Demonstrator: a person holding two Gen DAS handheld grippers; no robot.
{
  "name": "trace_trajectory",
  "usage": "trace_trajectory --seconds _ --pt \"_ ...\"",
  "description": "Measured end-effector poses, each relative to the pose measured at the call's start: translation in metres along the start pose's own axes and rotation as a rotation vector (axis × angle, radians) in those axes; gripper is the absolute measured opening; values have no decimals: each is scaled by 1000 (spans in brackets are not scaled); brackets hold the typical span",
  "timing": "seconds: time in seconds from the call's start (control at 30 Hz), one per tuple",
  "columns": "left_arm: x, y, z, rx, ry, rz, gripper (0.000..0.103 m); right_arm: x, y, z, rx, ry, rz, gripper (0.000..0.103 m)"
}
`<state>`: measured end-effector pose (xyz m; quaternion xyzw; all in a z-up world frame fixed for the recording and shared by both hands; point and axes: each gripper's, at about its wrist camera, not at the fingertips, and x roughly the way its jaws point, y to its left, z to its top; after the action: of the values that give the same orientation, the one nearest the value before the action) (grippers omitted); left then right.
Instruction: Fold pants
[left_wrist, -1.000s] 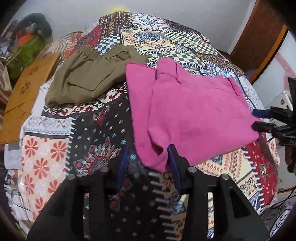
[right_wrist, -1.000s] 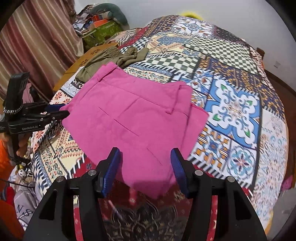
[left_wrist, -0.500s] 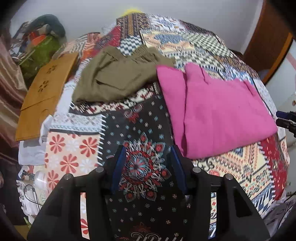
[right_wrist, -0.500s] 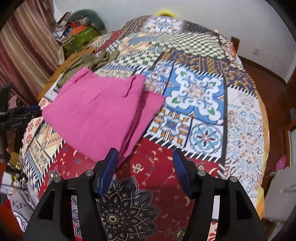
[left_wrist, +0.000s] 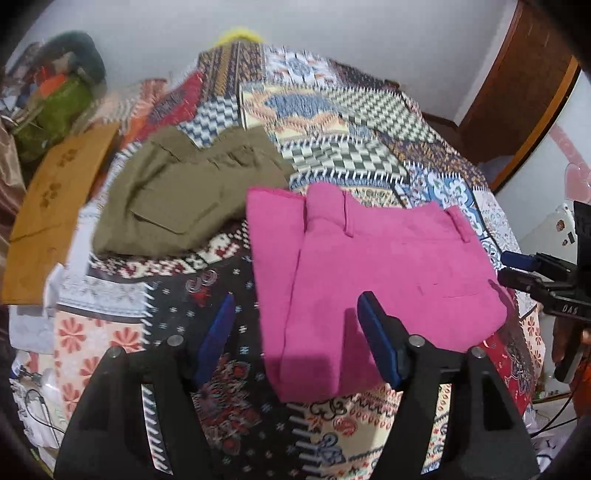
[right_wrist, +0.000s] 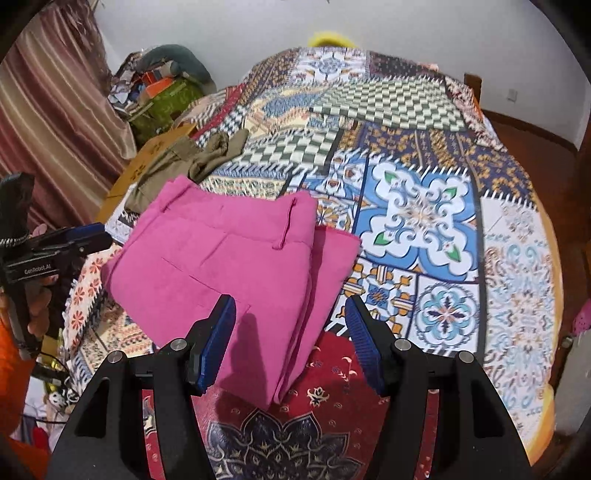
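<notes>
Your left claw (left_wrist: 295, 332) has just been opening with nothing between its pads, your right claw (right_wrist: 290, 339) likewise gapes empty, and the pink pants (left_wrist: 369, 266), lying folded on the bed (right_wrist: 424, 221) at twelve o'clock of both, look finished.

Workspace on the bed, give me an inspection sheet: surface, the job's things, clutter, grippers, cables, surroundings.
Surface: patchwork bedspread covering the bed.
Job's things: pink pants folded into a flat stack near the bed's front edge; olive pants folded behind them, at the side nearer the left gripper.
Clutter: wooden board at the bed's edge; pile of bags and clothes in the corner.
Grippers: left gripper open, its fingers have just been spreading, nothing pinched; right gripper open, above the pink pants' near edge, not gripping.
Cables: black wires on the floor beside the bed.
Surroundings: striped curtain, white wall, wooden door.
</notes>
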<state>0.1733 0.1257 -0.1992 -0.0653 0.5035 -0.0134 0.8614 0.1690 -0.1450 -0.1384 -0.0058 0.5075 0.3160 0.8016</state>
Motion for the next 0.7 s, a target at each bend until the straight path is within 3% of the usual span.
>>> trace_trajectory --seconds 0.2,0.7 --pt "33 8 4 -44 68 -41 68 18 -4 -3 9 47 17 58" --pt "59 16 14 -106 69 -139 70 41 -20 6 76 44 90 66"
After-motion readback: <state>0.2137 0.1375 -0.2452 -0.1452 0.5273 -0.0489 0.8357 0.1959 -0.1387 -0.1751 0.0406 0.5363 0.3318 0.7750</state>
